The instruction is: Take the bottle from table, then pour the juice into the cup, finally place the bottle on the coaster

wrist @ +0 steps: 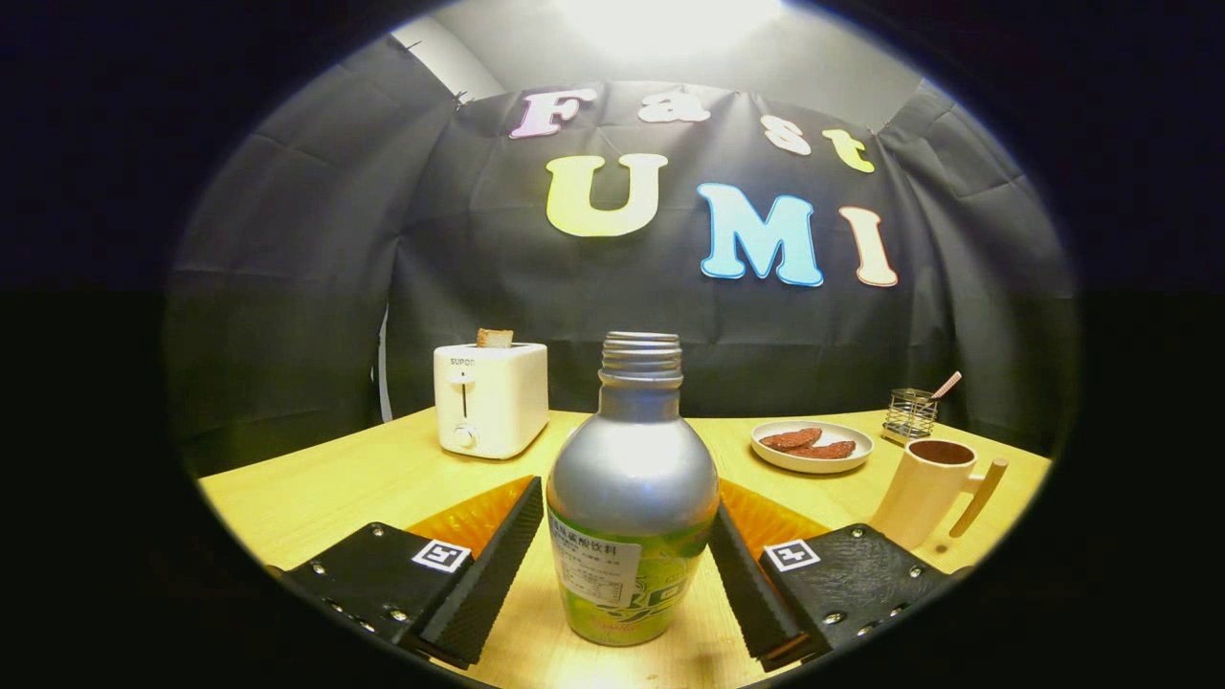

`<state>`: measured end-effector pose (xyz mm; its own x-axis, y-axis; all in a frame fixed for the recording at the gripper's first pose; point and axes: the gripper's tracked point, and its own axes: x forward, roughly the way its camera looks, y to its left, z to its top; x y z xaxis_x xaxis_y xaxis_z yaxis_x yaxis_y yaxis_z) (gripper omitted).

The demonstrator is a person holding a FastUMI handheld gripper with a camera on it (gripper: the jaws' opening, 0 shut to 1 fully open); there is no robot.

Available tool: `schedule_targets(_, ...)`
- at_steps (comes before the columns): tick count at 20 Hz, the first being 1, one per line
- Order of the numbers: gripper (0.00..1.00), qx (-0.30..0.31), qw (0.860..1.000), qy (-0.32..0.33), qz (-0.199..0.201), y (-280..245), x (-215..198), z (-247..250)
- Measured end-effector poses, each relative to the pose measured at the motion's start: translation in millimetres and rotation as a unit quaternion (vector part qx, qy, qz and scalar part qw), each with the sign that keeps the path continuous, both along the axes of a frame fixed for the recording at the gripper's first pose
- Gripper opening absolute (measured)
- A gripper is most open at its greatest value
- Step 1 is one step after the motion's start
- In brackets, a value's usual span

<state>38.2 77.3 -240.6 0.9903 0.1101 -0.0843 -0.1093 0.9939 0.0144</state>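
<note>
Wooden tabletop (335, 488) carrying: white toaster (490, 399) with a bread slice (494, 337) standing in its slot; white plate (812, 459) of two reddish-brown food pieces (809, 444); small wire holder (909, 413) behind the plate.

Cloth-walled booth: breakfast table (316, 488), toaster (490, 397).

The white toaster (490, 399), left of centre in the frame, bore the brand word "SUPOR" in small dark letters near its upper left corner. At lower centre, the bottle (632, 498) carried a white panel of small print over its green label, with Chinese characters along the top line, all too small to read, and larger white lettering below it that could not be made out. Each finger of the gripper (624, 565) had a white square tag with a black coded pattern, not a readable sign.
</note>
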Motion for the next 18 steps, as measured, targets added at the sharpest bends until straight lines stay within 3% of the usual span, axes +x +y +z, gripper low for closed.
schedule_targets(3,0.81,0.006,1.0,0.002,-0.002,-3,0,2)
schedule_targets(9,0.81,0.021,0.999,-0.009,-0.043,-36,-1,27)
schedule_targets(18,0.8,0.174,0.982,-0.015,-0.067,-87,27,45)
